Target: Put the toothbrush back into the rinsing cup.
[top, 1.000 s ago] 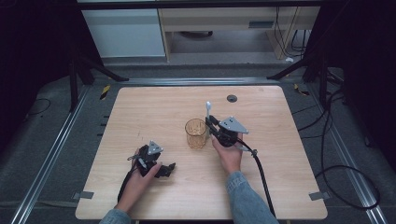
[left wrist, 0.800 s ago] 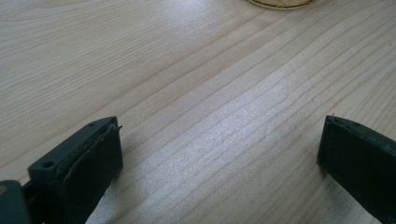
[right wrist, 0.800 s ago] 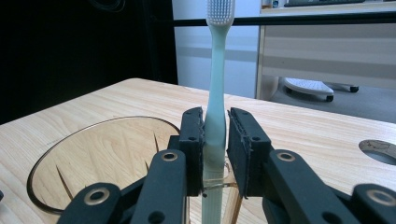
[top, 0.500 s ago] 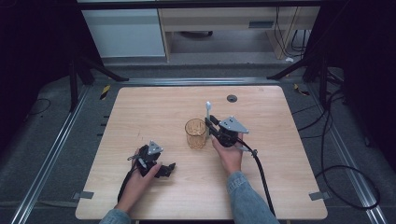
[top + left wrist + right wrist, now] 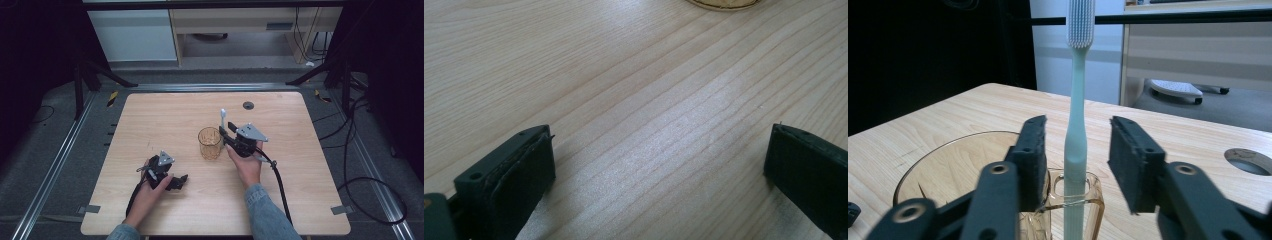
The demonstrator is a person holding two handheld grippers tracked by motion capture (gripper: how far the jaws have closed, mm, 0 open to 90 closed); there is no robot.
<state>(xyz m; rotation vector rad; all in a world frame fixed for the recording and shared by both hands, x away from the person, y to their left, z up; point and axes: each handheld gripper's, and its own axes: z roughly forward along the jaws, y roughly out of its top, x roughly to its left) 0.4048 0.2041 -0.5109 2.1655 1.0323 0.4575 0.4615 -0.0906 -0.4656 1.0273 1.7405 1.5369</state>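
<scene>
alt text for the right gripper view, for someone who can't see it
A pale green toothbrush stands upright, bristles up, in a slot on the rim of an amber glass cup, between the right gripper's open black jaws, which don't touch it. A light wooden table lies behind.

Your cup (image 5: pixel 210 142) stands near the middle of the bench (image 5: pixel 150 120). The toothbrush (image 5: pixel 223 119) stands upright in a slot on the cup's right side. Your right tool (image 5: pixel 226 134) sits just right of the cup, its jaws flanking the toothbrush without touching. Your left tool (image 5: pixel 181 181) lies toward the near-left corner.
</scene>
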